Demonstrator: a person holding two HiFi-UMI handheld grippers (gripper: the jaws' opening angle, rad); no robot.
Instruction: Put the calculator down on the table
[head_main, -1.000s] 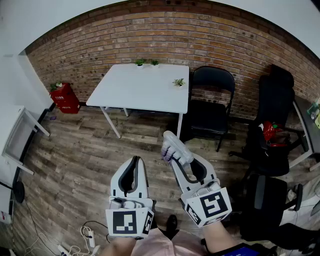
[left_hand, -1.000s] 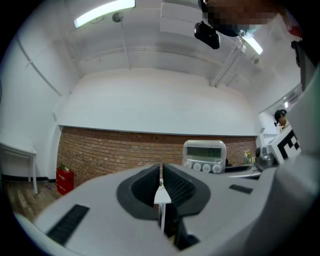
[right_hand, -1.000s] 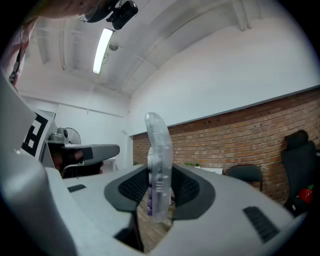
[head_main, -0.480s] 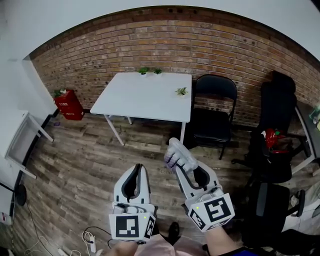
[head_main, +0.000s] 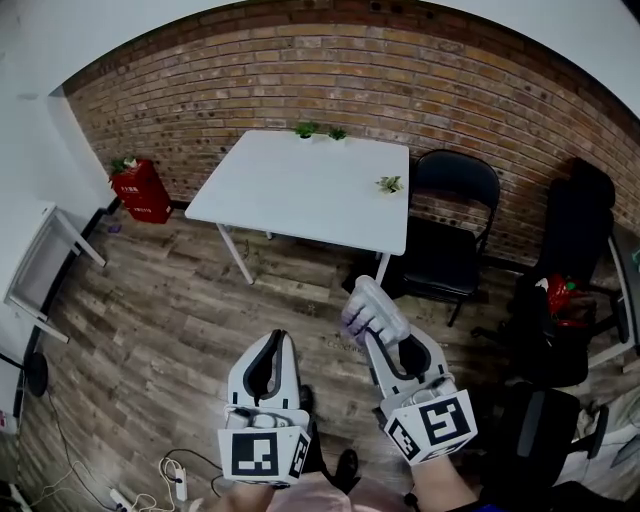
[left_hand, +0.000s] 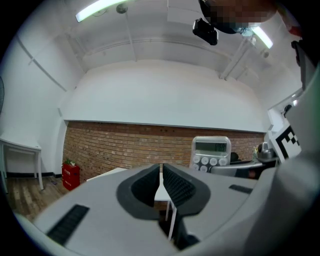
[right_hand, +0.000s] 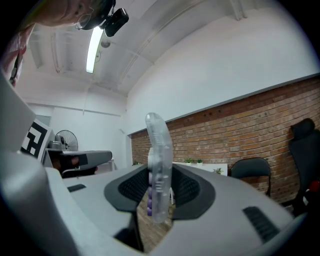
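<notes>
A white calculator (head_main: 371, 309) in a clear case, with purple keys, stands on edge between the pads of my right gripper (head_main: 382, 338), which is shut on it. In the right gripper view the calculator (right_hand: 158, 167) appears edge-on, rising above the jaws of that gripper (right_hand: 159, 189). The left gripper view catches the calculator's (left_hand: 212, 152) face with display and round buttons. My left gripper (head_main: 271, 340) is beside the right one, shut with nothing in it (left_hand: 161, 181). The white table (head_main: 300, 185) stands ahead, well beyond both grippers, over the wooden floor.
Small potted plants (head_main: 320, 130) sit at the table's far edge and one (head_main: 390, 184) sits near its right edge. A black folding chair (head_main: 455, 215) is right of the table, office chairs (head_main: 570, 290) further right. A red box (head_main: 140, 190) and a white desk (head_main: 45, 260) are left.
Both grippers have moved forward towards the table, which sits lower and further right in the head view. The calculator stays gripped the same way.
</notes>
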